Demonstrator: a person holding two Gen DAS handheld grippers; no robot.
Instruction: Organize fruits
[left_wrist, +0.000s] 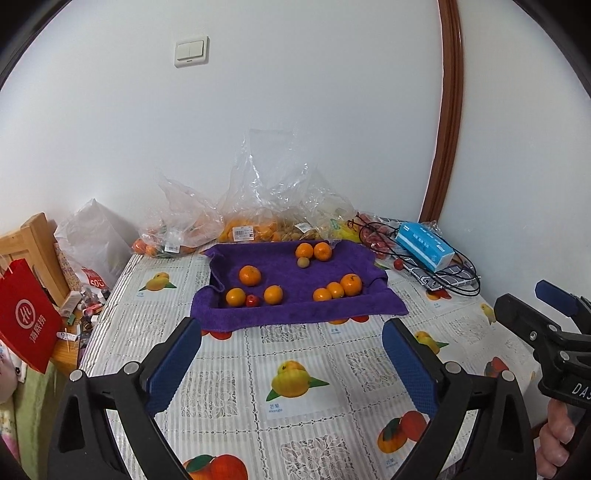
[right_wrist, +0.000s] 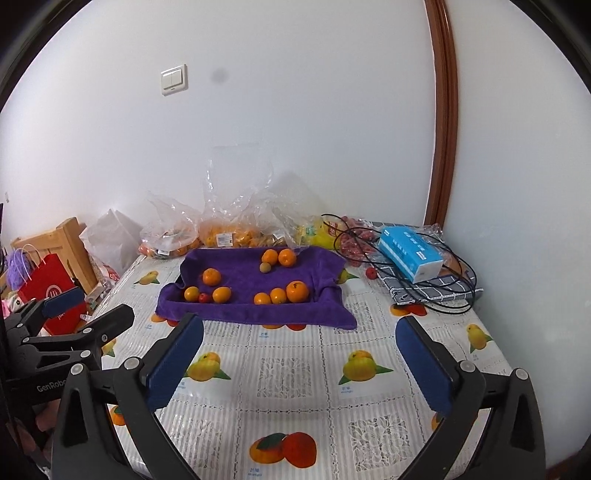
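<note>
Both the left gripper (left_wrist: 291, 350) and right gripper (right_wrist: 299, 347), fingers spread wide and empty, hover over the tabletop (left_wrist: 295, 417), oranges (left_wrist: 250, 276) lying ahead on the purple towel (left_wrist: 295, 314), neither hand clearly nearer.

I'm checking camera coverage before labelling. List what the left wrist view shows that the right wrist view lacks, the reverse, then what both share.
Only the left wrist view: the open left gripper seen along its own blue-padded fingers, and the right gripper at the right edge with a hand gripping it.

Only the right wrist view: the open right gripper seen along its own fingers, a purple fluffy bundle, and a dark smudge on the wall.

Both: the purple towel carrying oranges, the fruit-print tablecloth, clear plastic fruit bags, the light blue tissue box, the red paper bag.
</note>
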